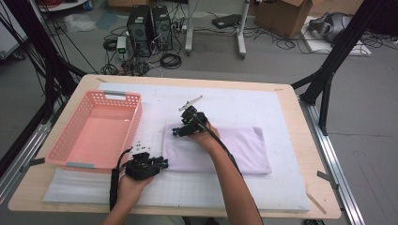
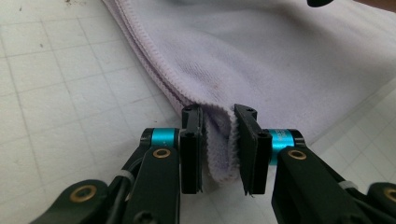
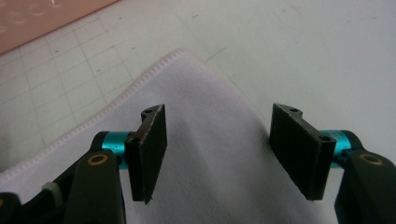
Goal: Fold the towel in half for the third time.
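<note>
Near edge of the bench [image 1: 300, 213], high view: left gripper [image 1: 162, 163] sits at about 7 o'clock from the bench centre, held in the person's left hand [image 1: 131, 180]. Its fingers [image 2: 191, 149] are drawn in on the near left corner of the folded lilac towel [image 1: 220, 149]; in the left gripper view a pinched fold of hemmed towel edge stands between the two pads, touching both.

The towel lies flat on the white gridded mat [image 1: 263, 108], just right of bench centre, long side running 9 to 3 o'clock. Layered stitched edges show along its left side in the left gripper view.

Farther in, the right gripper [image 1: 174, 132] rests over the towel's far left corner, at about 12 o'clock from the left gripper, with the right hand [image 1: 206, 136] lying on the cloth. Its fingers [image 3: 152, 151] stand wide apart; in the right gripper view the rounded towel corner lies beneath the gap, with nothing clasped between the pads.

Pink perforated plastic basket [image 1: 70, 140] sits at 9 o'clock of the towel, near but apart from it, on the mat's left portion.

Beyond the bench, at 12 o'clock: two black computer towers [image 1: 150, 26] on the floor among cables.
</note>
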The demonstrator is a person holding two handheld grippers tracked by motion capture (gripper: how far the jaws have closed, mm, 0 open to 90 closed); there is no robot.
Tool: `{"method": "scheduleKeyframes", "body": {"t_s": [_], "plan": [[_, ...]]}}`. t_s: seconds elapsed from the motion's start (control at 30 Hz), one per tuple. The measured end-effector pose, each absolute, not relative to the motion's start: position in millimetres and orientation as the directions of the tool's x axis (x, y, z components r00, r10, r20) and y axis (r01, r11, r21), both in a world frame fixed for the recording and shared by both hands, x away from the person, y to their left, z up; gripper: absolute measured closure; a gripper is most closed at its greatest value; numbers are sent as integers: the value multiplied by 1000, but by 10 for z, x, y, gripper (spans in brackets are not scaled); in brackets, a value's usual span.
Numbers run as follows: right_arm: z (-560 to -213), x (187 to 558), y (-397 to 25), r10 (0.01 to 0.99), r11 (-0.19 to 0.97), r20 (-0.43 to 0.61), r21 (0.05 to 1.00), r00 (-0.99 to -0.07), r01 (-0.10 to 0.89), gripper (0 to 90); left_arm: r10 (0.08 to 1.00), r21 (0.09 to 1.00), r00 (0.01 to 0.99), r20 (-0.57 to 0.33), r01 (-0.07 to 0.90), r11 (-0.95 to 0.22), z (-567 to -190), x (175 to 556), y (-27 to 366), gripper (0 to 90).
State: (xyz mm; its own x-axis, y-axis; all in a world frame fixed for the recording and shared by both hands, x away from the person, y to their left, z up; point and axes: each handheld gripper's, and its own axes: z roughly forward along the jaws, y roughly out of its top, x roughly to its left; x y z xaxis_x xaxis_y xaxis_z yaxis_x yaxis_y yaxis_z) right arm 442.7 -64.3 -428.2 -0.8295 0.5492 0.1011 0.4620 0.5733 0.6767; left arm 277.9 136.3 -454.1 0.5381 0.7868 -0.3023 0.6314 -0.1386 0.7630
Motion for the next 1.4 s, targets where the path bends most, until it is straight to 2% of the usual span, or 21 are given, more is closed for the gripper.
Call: {"method": "scheduleKeyframes", "body": {"t_s": [0.23,0.37,0.53,0.63,0.87,1.07,1.4], "plan": [[-4244,4480,-442,519,620,64,658,-852,427,416,787,762,536,-306,634,-135,-4541,2780,1372,737],[-4269,4505,-401,518,639,68,631,-853,439,475,787,759,532,-312,638,-130,-4540,2775,1373,746],[-4260,4505,-391,493,672,62,607,-868,425,741,787,757,533,-311,640,-134,-4526,2776,1383,796],[-4229,4485,-388,496,677,48,604,-867,421,800,793,762,534,-294,632,-143,-4510,2769,1366,814],[-4129,4460,-428,498,636,65,651,-865,415,810,774,787,549,-316,607,-110,-4386,2728,1422,818],[-4004,4419,-576,491,560,113,719,-864,412,810,734,803,559,-386,596,-32,-4285,2691,1432,818],[-3834,4334,-919,490,507,111,770,-865,386,810,695,816,613,-375,574,-66,-4193,2731,1146,815]]}}
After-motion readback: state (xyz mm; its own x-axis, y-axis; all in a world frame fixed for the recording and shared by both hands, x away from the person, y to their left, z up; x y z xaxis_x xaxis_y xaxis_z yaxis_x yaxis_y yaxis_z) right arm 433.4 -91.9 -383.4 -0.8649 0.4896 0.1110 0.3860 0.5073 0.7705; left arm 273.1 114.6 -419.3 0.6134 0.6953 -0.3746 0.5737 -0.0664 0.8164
